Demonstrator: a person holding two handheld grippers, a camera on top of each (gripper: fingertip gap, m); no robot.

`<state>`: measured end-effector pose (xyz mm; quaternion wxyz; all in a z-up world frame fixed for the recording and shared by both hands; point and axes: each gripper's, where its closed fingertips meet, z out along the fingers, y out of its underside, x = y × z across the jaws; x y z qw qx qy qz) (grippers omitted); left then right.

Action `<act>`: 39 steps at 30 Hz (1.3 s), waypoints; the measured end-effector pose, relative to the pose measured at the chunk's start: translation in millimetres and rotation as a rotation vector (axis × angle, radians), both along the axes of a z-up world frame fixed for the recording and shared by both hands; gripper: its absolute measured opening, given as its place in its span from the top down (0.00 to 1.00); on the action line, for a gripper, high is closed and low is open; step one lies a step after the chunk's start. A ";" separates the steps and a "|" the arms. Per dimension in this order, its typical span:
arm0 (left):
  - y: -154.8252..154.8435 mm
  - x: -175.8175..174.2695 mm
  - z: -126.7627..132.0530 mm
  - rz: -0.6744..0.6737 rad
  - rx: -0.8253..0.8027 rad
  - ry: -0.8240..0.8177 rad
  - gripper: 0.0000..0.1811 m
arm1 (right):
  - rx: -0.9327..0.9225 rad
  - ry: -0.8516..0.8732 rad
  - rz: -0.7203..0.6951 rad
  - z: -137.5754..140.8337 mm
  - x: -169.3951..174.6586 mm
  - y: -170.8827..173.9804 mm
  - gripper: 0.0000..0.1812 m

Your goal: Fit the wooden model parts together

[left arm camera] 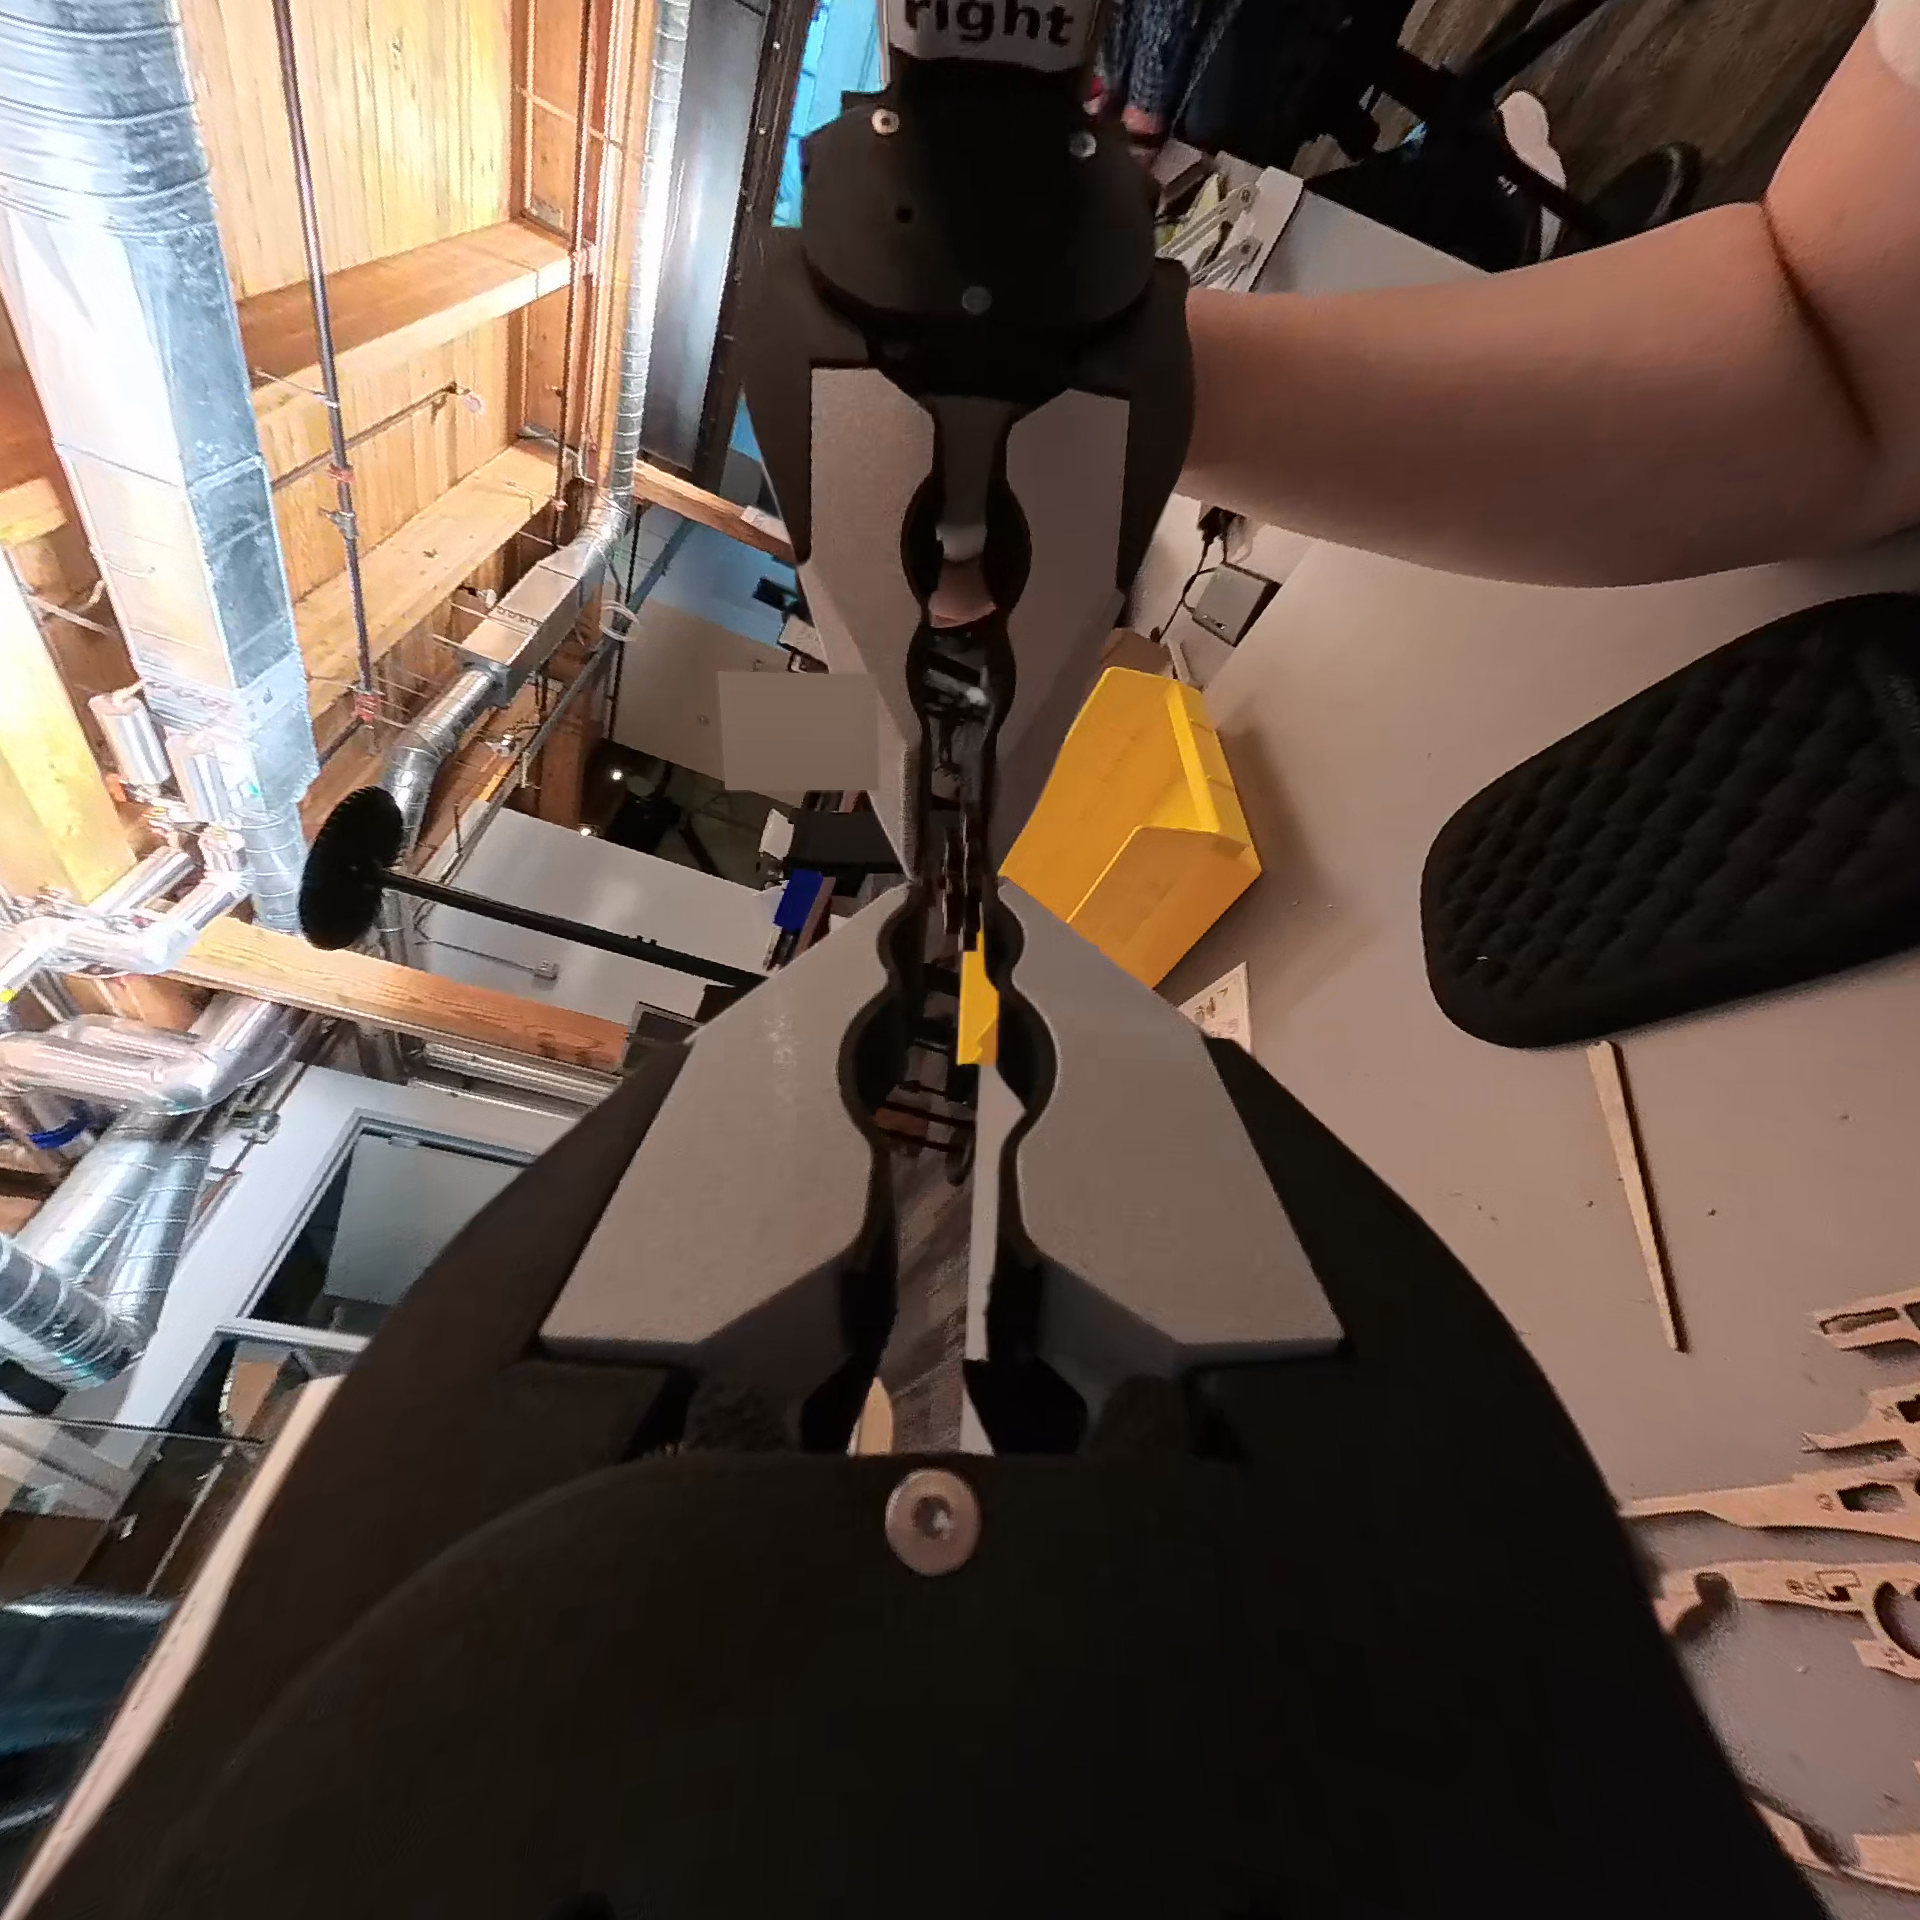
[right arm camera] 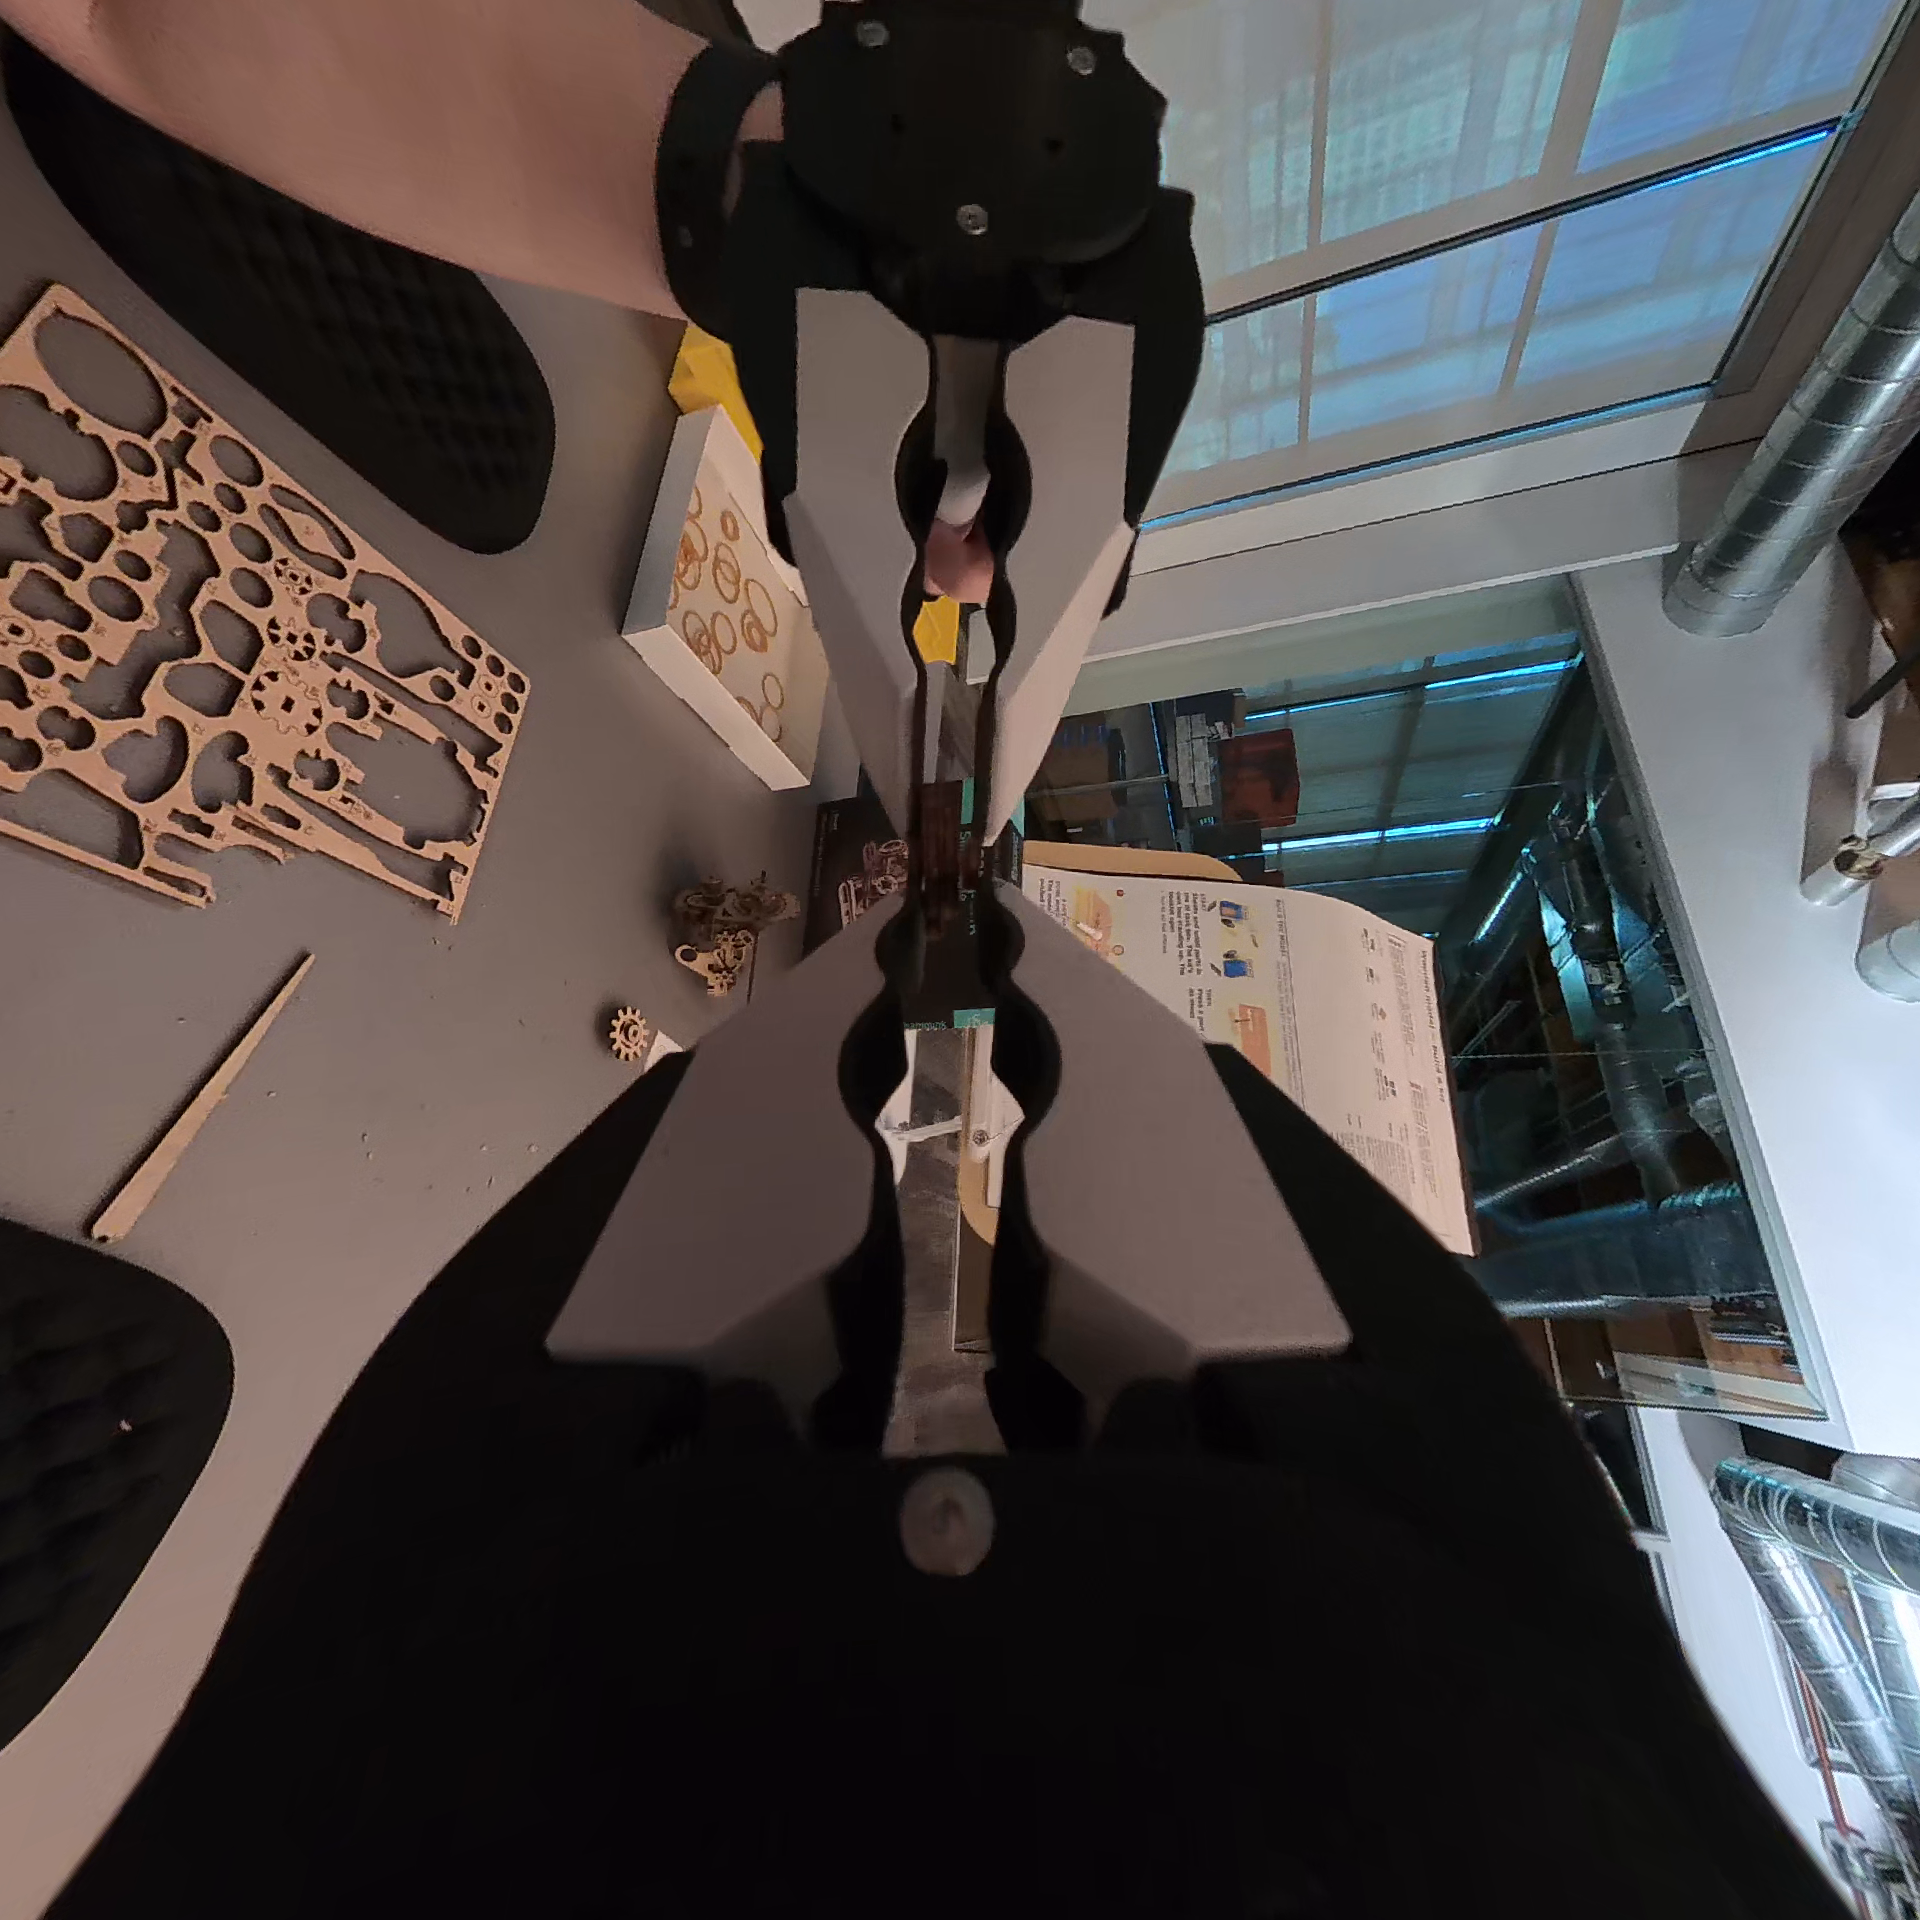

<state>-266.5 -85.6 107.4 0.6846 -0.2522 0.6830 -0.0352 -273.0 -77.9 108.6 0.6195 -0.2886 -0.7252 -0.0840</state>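
Wooden part [right arm camera: 940, 868] tiny, dark, between grippers | both jaws nearly closed, grasp unclear

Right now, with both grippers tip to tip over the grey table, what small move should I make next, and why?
Probably a short, straight push of the right gripper toward the left gripper. Both look shut on the small brown wooden piece, tips meeting head-on and in line, so pressing along that line should seat it.
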 end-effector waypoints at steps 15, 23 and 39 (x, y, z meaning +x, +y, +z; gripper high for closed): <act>-4.3 -2.9 -8.5 -0.073 -0.042 0.036 0.94 | -0.031 -0.035 0.032 -8.0 -3.6 -4.4 0.96; -1.8 -1.7 -3.0 -0.071 -0.054 0.027 0.95 | -0.086 0.017 0.077 -3.0 -2.6 -2.3 0.95; 0.9 5.5 0.6 -0.081 -0.125 -0.004 0.96 | -0.143 0.028 0.046 0.2 4.0 0.2 0.97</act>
